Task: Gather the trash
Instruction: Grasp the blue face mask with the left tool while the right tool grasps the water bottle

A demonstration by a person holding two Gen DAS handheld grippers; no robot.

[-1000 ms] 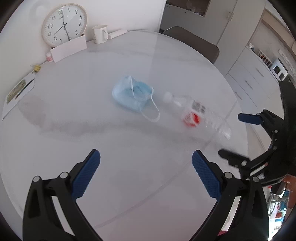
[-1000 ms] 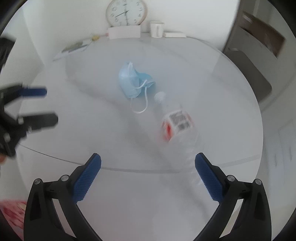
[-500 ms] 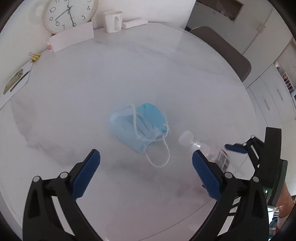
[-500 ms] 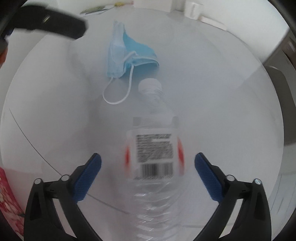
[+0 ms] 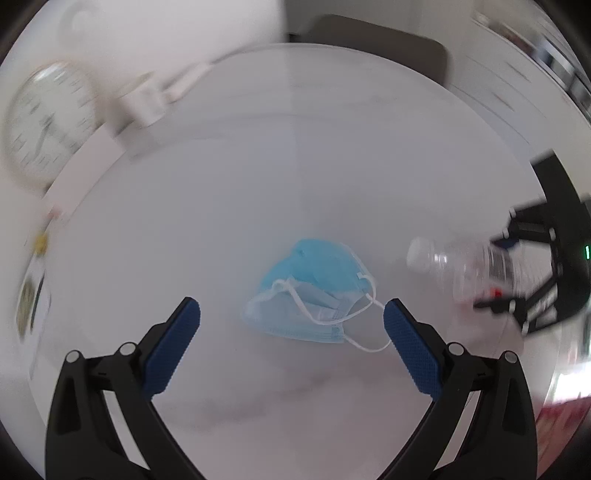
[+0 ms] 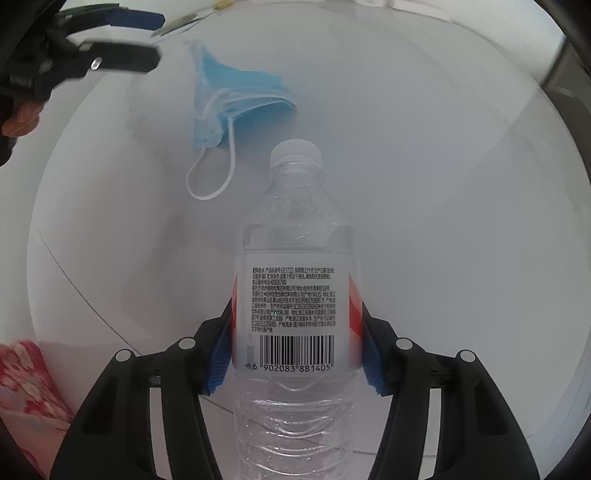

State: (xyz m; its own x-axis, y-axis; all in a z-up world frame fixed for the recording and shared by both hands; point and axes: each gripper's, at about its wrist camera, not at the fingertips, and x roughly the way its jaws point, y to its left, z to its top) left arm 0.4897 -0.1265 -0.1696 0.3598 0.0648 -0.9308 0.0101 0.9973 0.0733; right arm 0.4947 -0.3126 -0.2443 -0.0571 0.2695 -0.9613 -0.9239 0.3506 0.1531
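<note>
A crumpled blue face mask (image 5: 314, 291) with white ear loops lies on the round white table (image 5: 258, 166). My left gripper (image 5: 291, 317) is open, its jaws standing on either side of the mask, just above it. A clear empty plastic bottle (image 6: 295, 295) with a white cap and a red and white label lies on the table. My right gripper (image 6: 295, 343) is shut on the bottle at its label. The mask (image 6: 229, 103) lies just beyond the bottle's cap in the right wrist view. The bottle (image 5: 461, 262) shows blurred at the right of the left wrist view.
A round wall clock (image 5: 44, 118), a white cup (image 5: 144, 103) and papers (image 5: 33, 295) stand at the table's far left edge. A dark chair (image 5: 369, 33) stands behind the table. A red patterned cloth (image 6: 29, 384) shows below the table edge.
My right gripper has moved up to the bottle and closed on its label. My left gripper has come down over the mask, which now lies between its open jaws.
</note>
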